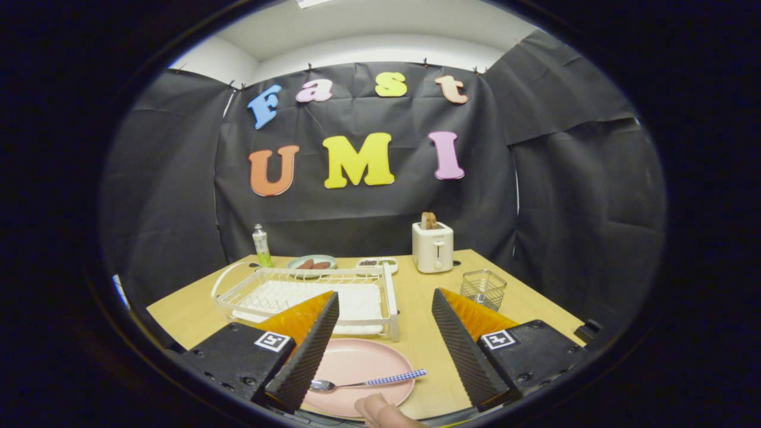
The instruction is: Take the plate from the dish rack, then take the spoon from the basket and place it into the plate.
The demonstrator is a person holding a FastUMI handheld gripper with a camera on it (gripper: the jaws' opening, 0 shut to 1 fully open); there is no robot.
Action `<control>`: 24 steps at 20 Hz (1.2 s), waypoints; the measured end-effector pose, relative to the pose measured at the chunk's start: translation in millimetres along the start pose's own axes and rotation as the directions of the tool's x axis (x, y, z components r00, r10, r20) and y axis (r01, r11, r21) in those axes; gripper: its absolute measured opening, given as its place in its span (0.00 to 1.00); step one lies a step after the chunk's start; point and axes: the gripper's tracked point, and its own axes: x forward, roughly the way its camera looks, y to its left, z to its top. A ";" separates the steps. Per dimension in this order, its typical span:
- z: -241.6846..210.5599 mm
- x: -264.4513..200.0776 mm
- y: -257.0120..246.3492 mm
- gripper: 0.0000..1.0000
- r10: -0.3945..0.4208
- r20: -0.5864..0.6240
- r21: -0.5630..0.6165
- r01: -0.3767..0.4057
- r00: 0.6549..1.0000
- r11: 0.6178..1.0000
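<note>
Nearest of all, a fingertip of the person pokes in at the near edge of the wooden table, just touching the near rim of the pink plate. The plate lies flat on the table between the gripper's two fingers. The spoon rests across it, bowl toward the left finger and its checked handle reaching over the plate's right rim (the bowl end sits close beside the left fingertip, though contact cannot be made out). The gripper's fingers stand spread wide apart, released, with nothing held between them.

Just beyond the plate, to the left, sits the white dish rack, its rails bare over a white tray. To the right, beyond the right finger, a small clear wire basket stands on the table.

Farther back stands a white toaster with bread in its slot. Left of it are a small divided dish, a greenish plate holding brown pieces, and a bottle with a green label at the far left corner.
</note>
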 end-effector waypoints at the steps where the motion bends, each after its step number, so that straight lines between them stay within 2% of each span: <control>1: 6.4 -7.9 0.3 1.00 0.001 0.009 -0.003 -0.001 1.000 1.000; 4: 24.7 -30.9 -2.5 1.00 -0.012 0.045 -0.009 0.012 0.999 1.000; 11: 37.5 -69.3 -10.1 1.00 -0.051 0.043 -0.028 0.052 0.998 0.998; 24: 46.0 -88.6 -19.7 1.00 -0.047 0.062 0.007 0.046 0.997 0.999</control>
